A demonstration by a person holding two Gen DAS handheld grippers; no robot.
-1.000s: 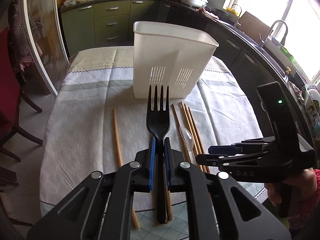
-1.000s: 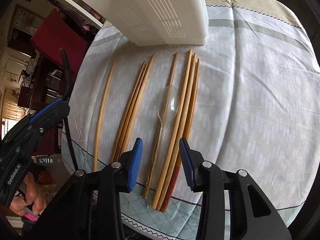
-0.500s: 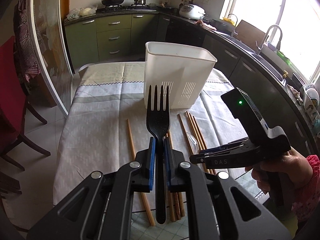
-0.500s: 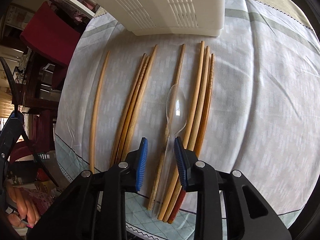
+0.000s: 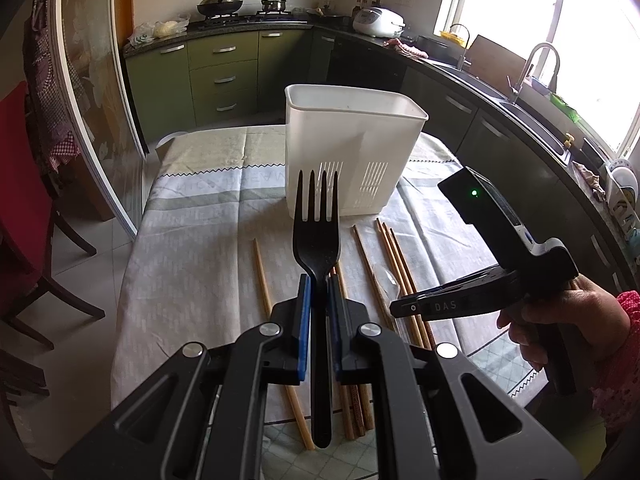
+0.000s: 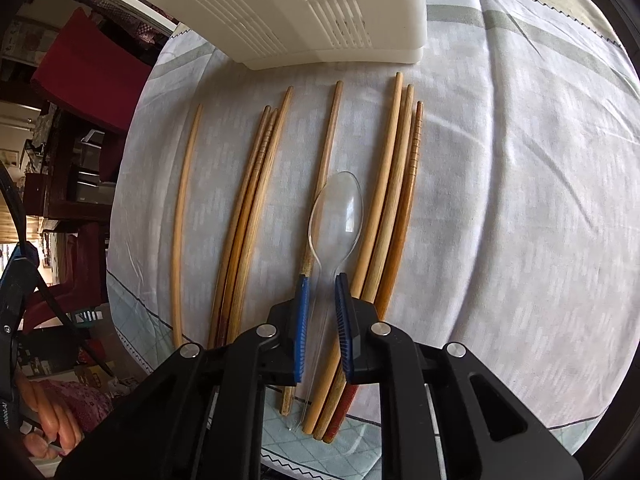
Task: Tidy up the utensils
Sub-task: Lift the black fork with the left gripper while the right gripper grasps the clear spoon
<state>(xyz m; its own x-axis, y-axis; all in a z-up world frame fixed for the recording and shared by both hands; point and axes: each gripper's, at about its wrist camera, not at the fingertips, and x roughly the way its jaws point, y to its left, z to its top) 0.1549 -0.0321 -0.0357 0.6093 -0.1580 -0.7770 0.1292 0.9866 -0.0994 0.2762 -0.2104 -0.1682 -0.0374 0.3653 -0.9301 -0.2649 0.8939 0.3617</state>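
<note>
My left gripper point(image 5: 318, 280) is shut on a black plastic fork point(image 5: 317, 232), held tines forward above the table, short of the white utensil holder point(image 5: 352, 152). My right gripper point(image 6: 322, 280) is low over the cloth, its blue pads narrowed around the handle of a clear plastic spoon point(image 6: 338, 212) with a small gap still showing; it also shows in the left wrist view point(image 5: 394, 308). Several wooden chopsticks point(image 6: 244, 216) lie side by side on the tablecloth, more of them point(image 6: 394, 200) right of the spoon. The holder's slotted wall point(image 6: 304, 12) stands just beyond them.
The table point(image 5: 192, 248) has a pale patterned cloth and its near edge is by my grippers. A red chair point(image 5: 24, 208) stands to the left. Kitchen counters and a sink point(image 5: 532, 92) run along the back and right.
My left gripper has drawn back and up with the fork. My right gripper has moved forward and down and its jaws have narrowed around the spoon's handle.
</note>
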